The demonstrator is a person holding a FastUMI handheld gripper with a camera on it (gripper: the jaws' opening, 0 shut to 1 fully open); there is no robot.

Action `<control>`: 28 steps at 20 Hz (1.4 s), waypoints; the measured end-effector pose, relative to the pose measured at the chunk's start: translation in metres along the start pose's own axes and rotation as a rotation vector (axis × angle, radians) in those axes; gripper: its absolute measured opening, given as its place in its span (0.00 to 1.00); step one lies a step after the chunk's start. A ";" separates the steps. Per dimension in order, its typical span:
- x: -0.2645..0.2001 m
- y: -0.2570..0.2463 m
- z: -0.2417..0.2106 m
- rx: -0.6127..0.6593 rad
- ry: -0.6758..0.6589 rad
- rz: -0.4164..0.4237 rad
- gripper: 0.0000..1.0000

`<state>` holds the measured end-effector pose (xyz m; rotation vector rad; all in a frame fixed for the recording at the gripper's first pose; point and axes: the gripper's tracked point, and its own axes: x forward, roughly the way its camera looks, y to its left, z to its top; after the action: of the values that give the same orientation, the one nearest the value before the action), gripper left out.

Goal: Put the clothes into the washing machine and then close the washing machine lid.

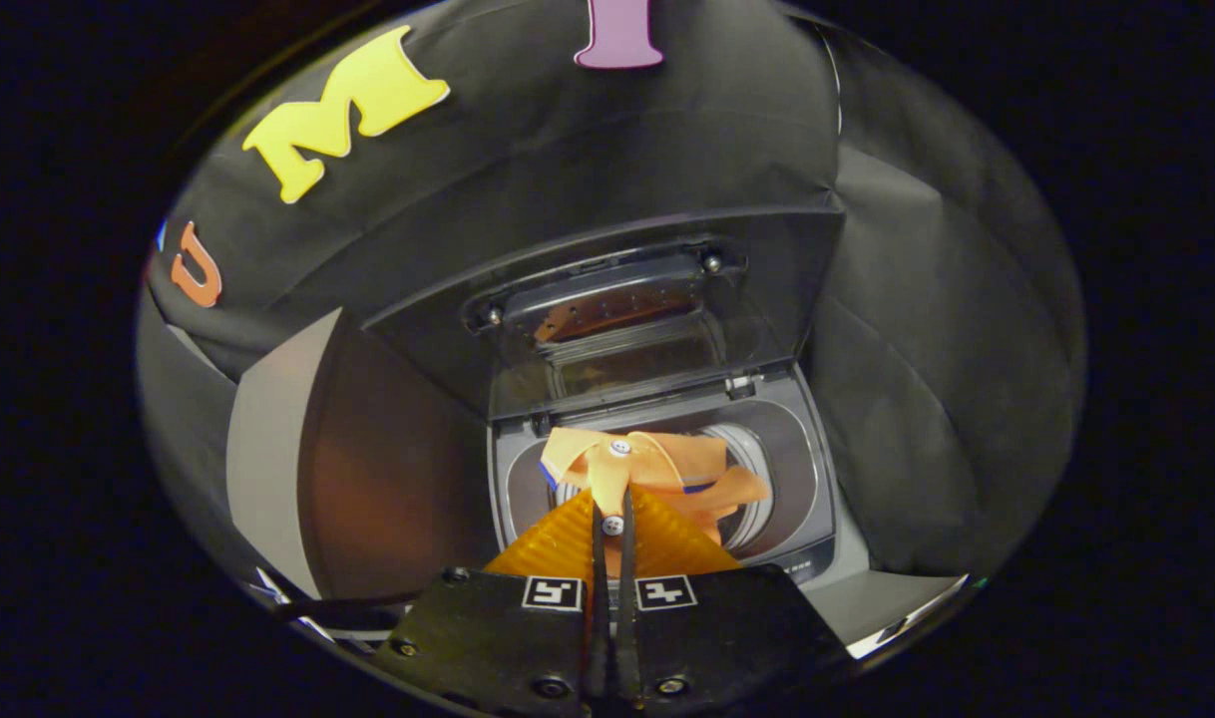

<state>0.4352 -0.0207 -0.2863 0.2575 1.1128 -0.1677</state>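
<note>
A small grey top-loading washing machine (807,469) stands just ahead of my fingers with its lid (607,289) raised upright at the back. An orange garment (657,469) with white buttons hangs over the round drum opening (752,459). My gripper (612,524) is shut on a fold of this garment, holding it above the opening. The lid's glossy underside mirrors a patch of the orange cloth.
Black cloth walls close in behind and on both sides of the machine. A grey and dark panel (298,449) stands left of the machine. A pale table edge (897,613) runs below the machine on the right.
</note>
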 end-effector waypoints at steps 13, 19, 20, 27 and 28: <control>0.086 -0.015 -0.038 -0.007 0.083 -0.069 0.07; 0.071 0.002 -0.029 0.021 0.083 -0.029 0.28; 0.064 0.007 -0.020 0.026 0.064 -0.023 0.40; -0.018 0.048 0.072 -0.100 -0.157 0.007 0.64; -0.028 0.056 0.089 -0.115 -0.193 0.014 0.64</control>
<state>0.5142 0.0076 -0.2168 0.1433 0.9249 -0.1130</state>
